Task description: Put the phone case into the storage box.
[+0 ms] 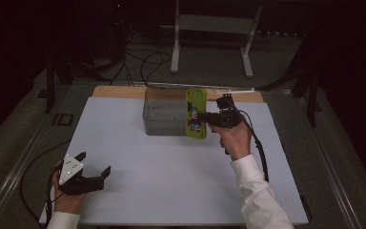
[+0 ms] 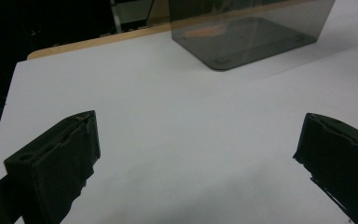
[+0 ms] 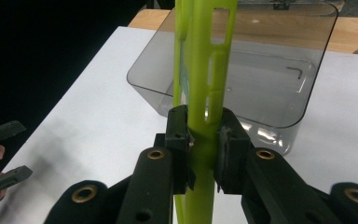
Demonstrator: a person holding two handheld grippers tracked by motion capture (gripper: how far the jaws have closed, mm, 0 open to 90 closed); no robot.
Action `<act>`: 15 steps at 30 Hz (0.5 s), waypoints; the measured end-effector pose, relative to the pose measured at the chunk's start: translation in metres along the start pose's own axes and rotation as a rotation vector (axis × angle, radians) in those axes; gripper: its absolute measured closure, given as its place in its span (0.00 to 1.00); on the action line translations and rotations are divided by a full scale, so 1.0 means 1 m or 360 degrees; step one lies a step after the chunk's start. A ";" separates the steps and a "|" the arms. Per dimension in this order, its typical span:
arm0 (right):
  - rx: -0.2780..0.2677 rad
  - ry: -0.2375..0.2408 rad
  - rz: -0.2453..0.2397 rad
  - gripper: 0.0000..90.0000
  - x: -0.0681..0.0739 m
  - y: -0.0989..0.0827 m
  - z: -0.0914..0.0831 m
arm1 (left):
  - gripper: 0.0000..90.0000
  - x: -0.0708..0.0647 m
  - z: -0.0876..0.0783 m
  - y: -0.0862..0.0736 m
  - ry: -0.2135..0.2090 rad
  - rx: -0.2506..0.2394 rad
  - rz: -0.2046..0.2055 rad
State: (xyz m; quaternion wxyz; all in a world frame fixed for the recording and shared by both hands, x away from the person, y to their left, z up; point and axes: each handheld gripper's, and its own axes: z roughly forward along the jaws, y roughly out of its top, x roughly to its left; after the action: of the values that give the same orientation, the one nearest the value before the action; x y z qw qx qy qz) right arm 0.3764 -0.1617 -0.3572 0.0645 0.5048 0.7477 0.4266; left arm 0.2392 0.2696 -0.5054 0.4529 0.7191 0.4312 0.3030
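sleeves [image 1: 259, 191]: white | hand-held gripper [image 3: 200, 140]: black jaws, brass screws | cable [image 1: 259, 148]: black

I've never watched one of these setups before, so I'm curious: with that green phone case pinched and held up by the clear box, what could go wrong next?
1. The right gripper pinches the green phone case only by its thin edge, so it might twist or slip.
2. The case hangs at the clear box wall; lowered carelessly, it could catch the rim or push the box.
3. The left gripper rests open, far off, too distant to steady the box.
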 end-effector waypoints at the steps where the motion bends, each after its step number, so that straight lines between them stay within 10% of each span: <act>1: 0.0010 0.0000 -0.0002 0.87 0.000 0.001 0.000 | 0.00 0.000 0.000 0.000 0.0001 -0.0001 -0.0001; 15: 0.0077 -0.0015 0.0006 0.87 -0.006 0.013 0.010 | 0.00 -0.001 0.000 -0.001 0.0006 -0.0003 -0.0004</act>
State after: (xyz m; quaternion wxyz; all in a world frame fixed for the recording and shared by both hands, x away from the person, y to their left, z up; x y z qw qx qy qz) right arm 0.3940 -0.1593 -0.3560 0.0552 0.5095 0.7566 0.4061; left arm 0.2386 0.2692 -0.5059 0.4531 0.7176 0.4328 0.3041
